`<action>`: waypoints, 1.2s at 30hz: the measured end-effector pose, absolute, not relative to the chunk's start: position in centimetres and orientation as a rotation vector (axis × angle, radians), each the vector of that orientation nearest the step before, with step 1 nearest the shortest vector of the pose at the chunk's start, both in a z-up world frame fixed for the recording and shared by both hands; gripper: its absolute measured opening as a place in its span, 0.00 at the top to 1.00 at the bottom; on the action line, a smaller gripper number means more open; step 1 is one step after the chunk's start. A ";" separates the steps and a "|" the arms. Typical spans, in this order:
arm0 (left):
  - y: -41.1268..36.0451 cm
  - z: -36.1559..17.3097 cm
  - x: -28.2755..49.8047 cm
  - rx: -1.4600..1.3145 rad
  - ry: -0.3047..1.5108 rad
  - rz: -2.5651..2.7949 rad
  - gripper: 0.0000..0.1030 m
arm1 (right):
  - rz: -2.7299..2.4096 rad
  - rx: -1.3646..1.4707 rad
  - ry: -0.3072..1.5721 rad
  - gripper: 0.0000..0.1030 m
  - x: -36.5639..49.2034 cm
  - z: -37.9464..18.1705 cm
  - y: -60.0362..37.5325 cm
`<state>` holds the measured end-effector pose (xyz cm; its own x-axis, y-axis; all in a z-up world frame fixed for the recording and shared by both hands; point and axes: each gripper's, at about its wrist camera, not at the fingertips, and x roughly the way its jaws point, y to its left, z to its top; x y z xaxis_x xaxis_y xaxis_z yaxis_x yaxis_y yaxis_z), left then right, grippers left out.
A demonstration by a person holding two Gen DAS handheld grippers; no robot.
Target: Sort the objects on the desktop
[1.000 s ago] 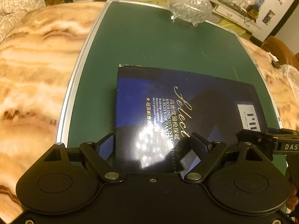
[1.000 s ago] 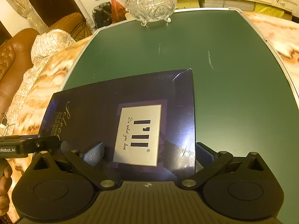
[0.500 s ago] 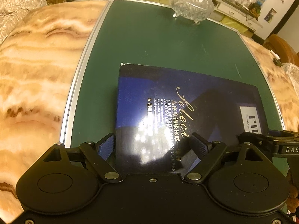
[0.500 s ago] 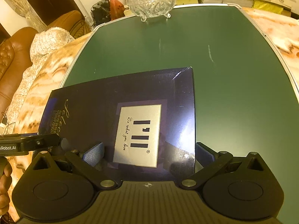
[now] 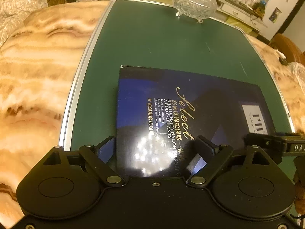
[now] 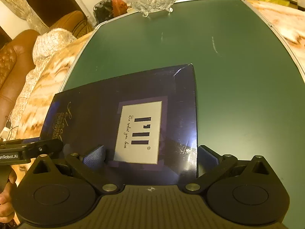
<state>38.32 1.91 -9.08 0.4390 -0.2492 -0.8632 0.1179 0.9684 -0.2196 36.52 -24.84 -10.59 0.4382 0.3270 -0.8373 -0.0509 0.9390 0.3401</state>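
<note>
A flat dark-blue box (image 5: pixel 171 114) lies face up on the green board (image 5: pixel 152 43), close to the board's near edge, with gold script and lines of small print on one half and a white label (image 6: pixel 139 131) on the other. The left gripper (image 5: pixel 155 148) sits low over the box's left end; its jaws are opening, with 1 finger just off the box's left edge and the other resting over the printed top, so the box end lies between them but is not squeezed. The right gripper (image 6: pixel 150 156) stands over the right end, jaws spread wide: 1 blue pad (image 6: pixel 95 155) lies on the top beside the white label, the other sits just past the box's right edge, apart from it. A cut-glass lidded bowl (image 5: pixel 194 1) stands at the far end of the board, well apart from the box. The board rests on a marble table (image 5: pixel 38 66).
</note>
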 end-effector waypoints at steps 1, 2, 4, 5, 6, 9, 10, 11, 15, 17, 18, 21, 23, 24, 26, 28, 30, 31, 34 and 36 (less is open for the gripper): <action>1.9 -9.1 38.3 -0.138 1.094 -0.227 0.13 | 0.240 0.284 1.102 0.00 36.5 -10.5 -24.8; 1.9 -9.0 38.2 -0.139 1.096 -0.225 0.13 | 0.242 0.278 1.101 0.00 36.4 -10.4 -24.7; 2.0 -9.0 38.1 -0.143 1.098 -0.221 0.13 | 0.244 0.265 1.098 0.00 36.2 -10.2 -24.4; 2.1 -8.9 38.0 -0.144 1.097 -0.219 0.13 | 0.244 0.264 1.096 0.00 36.2 -10.1 -24.3; 2.1 -8.7 38.0 -0.145 1.095 -0.216 0.13 | 0.243 0.266 1.094 0.00 36.2 -10.0 -24.2; 2.2 -8.2 37.9 -0.147 1.090 -0.211 0.13 | 0.238 0.266 1.085 0.00 36.0 -9.5 -24.1; 2.2 -7.9 37.8 -0.148 1.087 -0.211 0.13 | 0.237 0.264 1.081 0.00 35.9 -9.2 -24.1; 2.3 -7.6 37.7 -0.148 1.084 -0.212 0.13 | 0.237 0.263 1.077 0.00 35.9 -8.9 -24.1; 2.2 -6.5 37.3 -0.143 1.070 -0.216 0.13 | 0.237 0.261 1.064 0.00 35.3 -7.8 -24.1; 2.2 -5.9 36.9 -0.139 1.063 -0.215 0.13 | 0.238 0.261 1.062 0.00 35.0 -7.3 -24.2; 2.2 -5.6 36.7 -0.138 1.060 -0.216 0.13 | 0.239 0.260 1.059 0.00 34.8 -7.0 -24.1; 2.2 -4.7 35.9 -0.136 1.051 -0.216 0.13 | 0.242 0.256 1.050 0.00 34.0 -6.1 -24.1; 2.2 -4.2 35.3 -0.135 1.045 -0.216 0.13 | 0.242 0.260 1.045 0.00 33.4 -5.5 -24.1; 2.2 -3.9 35.0 -0.134 1.042 -0.215 0.13 | 0.241 0.261 1.041 0.00 33.0 -5.2 -24.1; 2.2 -3.3 34.3 -0.133 1.035 -0.214 0.13 | 0.241 0.260 1.035 0.00 32.4 -4.7 -24.0; 2.2 -2.8 33.7 -0.133 1.030 -0.213 0.13 | 0.242 0.257 1.031 0.00 31.8 -4.1 -24.0; 2.3 -2.4 33.0 -0.135 1.025 -0.212 0.13 | 0.244 0.252 1.027 0.00 31.2 -3.6 -23.9; 2.3 -2.1 32.6 -0.136 1.020 -0.212 0.13 | 0.244 0.251 1.023 0.00 31.0 -3.3 -23.9; 2.4 -1.3 31.5 -0.132 1.012 -0.213 0.13 | 0.244 0.249 1.014 0.00 30.1 -2.5 -23.8; 2.4 -0.8 30.8 -0.126 1.005 -0.211 0.13 | 0.247 0.251 1.012 0.00 29.5 -2.2 -23.7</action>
